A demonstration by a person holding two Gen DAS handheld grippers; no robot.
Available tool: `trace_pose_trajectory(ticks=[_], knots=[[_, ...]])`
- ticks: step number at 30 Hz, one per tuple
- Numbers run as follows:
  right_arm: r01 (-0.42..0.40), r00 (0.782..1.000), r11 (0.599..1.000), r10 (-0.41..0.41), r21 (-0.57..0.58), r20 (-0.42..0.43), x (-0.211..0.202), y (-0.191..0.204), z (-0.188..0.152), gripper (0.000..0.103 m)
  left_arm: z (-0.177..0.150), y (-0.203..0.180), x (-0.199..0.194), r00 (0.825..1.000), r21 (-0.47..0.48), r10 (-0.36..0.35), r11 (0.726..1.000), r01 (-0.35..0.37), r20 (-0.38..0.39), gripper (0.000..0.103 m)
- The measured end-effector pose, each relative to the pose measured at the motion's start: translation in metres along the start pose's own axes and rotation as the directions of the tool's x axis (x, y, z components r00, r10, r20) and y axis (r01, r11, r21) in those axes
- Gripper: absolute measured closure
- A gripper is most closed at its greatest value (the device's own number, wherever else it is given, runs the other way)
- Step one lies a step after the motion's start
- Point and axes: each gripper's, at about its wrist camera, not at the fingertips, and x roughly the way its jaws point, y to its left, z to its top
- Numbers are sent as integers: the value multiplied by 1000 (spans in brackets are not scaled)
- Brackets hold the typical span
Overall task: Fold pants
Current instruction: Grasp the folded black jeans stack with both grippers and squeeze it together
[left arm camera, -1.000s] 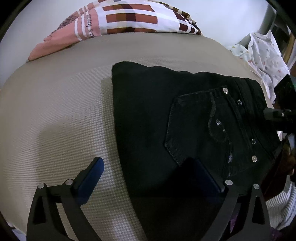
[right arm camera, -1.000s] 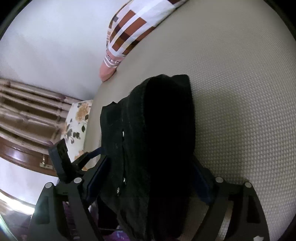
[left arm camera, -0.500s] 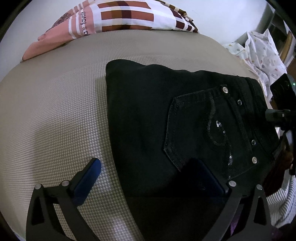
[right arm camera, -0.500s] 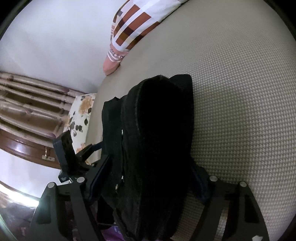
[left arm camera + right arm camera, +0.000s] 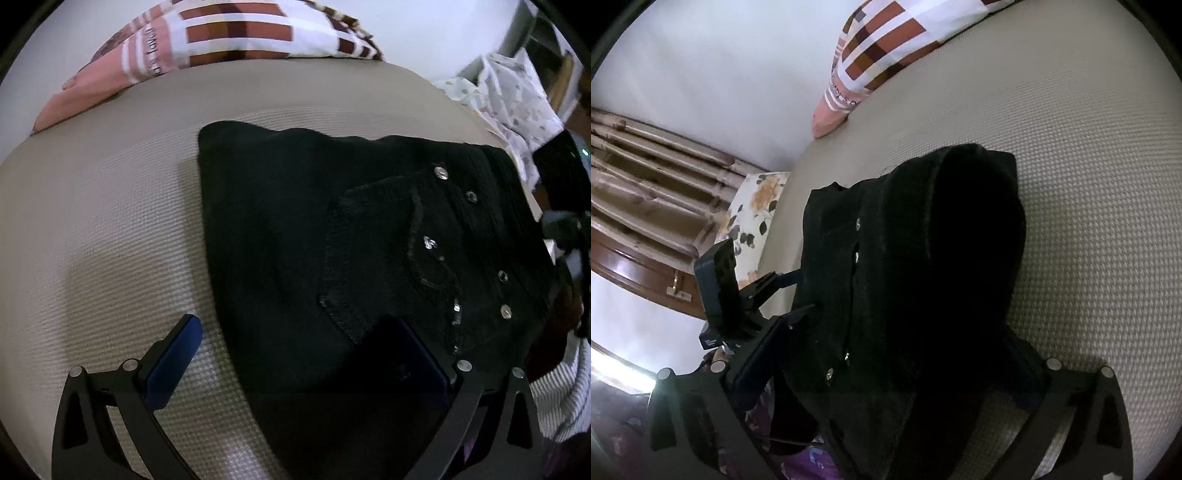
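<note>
The black pants [image 5: 332, 240] lie folded into a compact bundle on the bed [image 5: 110, 221] between both tongs, left [image 5: 295, 354] and right [image 5: 886, 369], whose jaws stand apart, the right's just having opened; folding looks essentially finished.

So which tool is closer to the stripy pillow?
Probably left. The left tool sits at the pants' pillow-side end; the right tool straddles the waistband end, farther from the pillow.

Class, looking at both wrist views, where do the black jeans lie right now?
The black jeans lie folded on the beige mattress, below the checked pillow; in the right wrist view they fill the centre.
</note>
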Motion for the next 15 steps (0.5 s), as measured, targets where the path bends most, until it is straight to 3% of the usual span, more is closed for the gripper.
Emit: trace_pose_trajectory(ticks=[5,7,9,15], knots=[[-9,1000,1000,9,-25,-12,1,2,-2,2,-1,-6,2,999,44,-35,998,35,16,1],[-18,1000,1000,18,-8,-12,0,-1,-2,23,0,-4,1,998,40,-57,998,56,18,1],[4,1000,1000,-4,28,-17,-1,-10,-3,54,0,-3,1,997,44,-69,997,69,15,1],[-47,997,991,53,123,-50,-10,-33,-4,61,6,6,-1,987,30,-159,987,160,-16,1]])
